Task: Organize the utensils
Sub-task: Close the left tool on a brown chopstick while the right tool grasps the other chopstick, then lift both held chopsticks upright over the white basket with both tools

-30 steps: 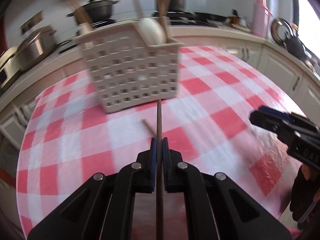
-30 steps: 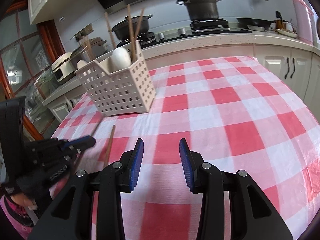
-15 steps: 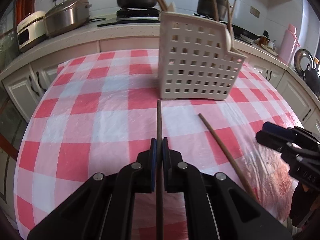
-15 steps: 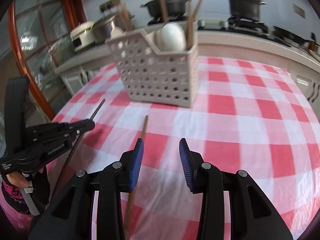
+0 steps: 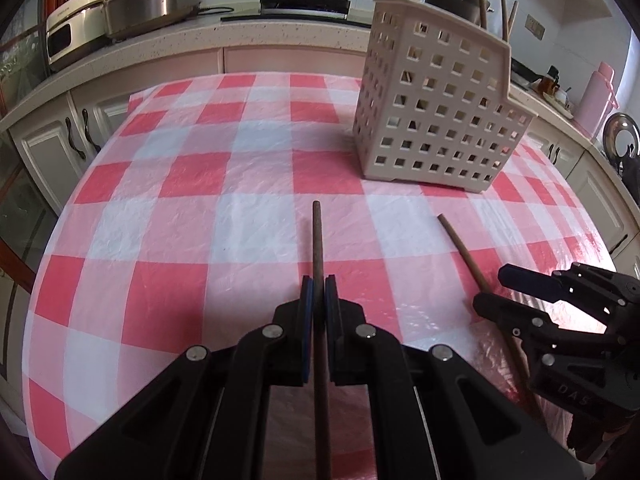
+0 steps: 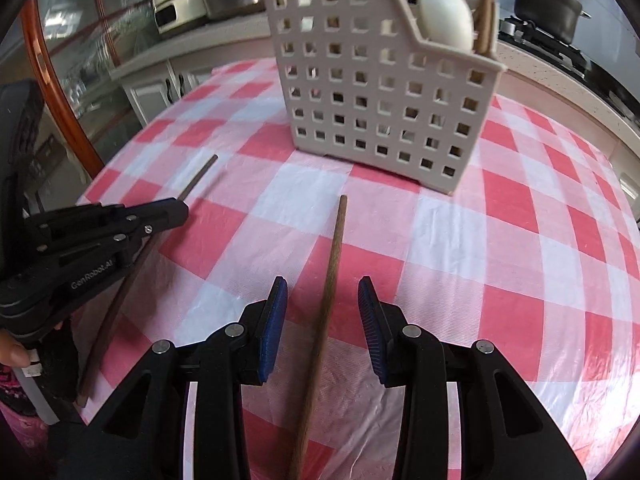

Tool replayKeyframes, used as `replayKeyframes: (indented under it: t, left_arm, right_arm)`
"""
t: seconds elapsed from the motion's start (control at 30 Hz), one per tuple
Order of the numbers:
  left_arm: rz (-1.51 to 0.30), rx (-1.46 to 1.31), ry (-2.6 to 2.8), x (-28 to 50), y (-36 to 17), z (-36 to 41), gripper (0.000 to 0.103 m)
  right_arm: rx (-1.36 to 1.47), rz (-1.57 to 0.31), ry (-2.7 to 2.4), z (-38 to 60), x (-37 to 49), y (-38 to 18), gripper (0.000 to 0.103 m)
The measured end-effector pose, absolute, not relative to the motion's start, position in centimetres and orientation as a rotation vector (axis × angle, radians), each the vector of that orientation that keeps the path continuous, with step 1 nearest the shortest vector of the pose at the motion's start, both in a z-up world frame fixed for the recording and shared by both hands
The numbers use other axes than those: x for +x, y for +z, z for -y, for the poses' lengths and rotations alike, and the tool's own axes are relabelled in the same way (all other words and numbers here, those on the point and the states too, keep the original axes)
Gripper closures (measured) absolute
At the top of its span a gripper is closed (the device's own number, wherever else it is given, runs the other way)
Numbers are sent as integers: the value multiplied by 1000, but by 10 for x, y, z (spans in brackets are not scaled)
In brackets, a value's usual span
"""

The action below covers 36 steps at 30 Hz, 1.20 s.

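L gripper (image 5: 316, 300) clamped on thin dark-brown wooden chopstick (image 5: 317, 240). R gripper (image 6: 323, 312) half-open astride lighter brown wooden chopstick (image 6: 332, 264) lying on red-white checked tablecloth (image 6: 500, 240), not pinching. Risk: round stick rolls off-centre as R pads close; held stick snags rim of far beige perforated plastic basket (image 5: 440, 112).

Red-white checked tablecloth (image 5: 224, 216), beige basket (image 5: 436, 112)

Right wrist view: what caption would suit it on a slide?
Open right gripper straddling a chopstick lying on the checked tablecloth, before the utensil basket.

A dark brown chopstick (image 5: 317, 240) is pinched in the left tool (image 5: 319, 284), pointing to 12 o'clock. A lighter chopstick (image 6: 326, 300) lies flat on the checked surface (image 6: 500, 248). The beige perforated caddy (image 6: 380, 92) stands upright at 12 o'clock, holding chopsticks and a white spoon (image 6: 446, 20).
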<state>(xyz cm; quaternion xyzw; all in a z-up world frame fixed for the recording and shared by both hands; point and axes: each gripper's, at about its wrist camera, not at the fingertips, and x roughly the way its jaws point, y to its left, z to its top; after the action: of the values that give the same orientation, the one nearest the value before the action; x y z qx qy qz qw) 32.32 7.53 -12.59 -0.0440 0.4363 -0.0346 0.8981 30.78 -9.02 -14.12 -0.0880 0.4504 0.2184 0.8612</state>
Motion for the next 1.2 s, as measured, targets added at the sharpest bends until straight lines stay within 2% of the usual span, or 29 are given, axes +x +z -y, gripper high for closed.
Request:
replayKeyframes:
  t: [0.23, 0.33, 0.4, 0.53, 0.63, 0.87, 1.2]
  left_arm:
    - [-915, -86, -65, 323, -131, -79, 96]
    - [-919, -79, -65, 324, -131, -79, 95]
    - [-918, -72, -67, 324, -131, -78, 93]
    - [-913, -41, -62, 324, -132, -72, 91]
    - [-910, -17, -52, 322, -132, -69, 91]
    - [-908, 17, -31, 322, -132, -66, 97]
    - [-871, 11, -26, 317, -123, -62, 97]
  right_arm:
    - [-224, -959, 445, 82, 316, -142, 68]
    - [-247, -959, 434, 78, 320, -142, 72]
    - [-252, -964, 430, 76, 321, -142, 79]
    - [-255, -961, 417, 75, 319, -142, 86]
    - [-256, -956, 410, 76, 319, -142, 97]
    - [-220, -939, 418, 82, 320, -142, 97]
    - [-153, -844, 427, 98, 312, -124, 97]
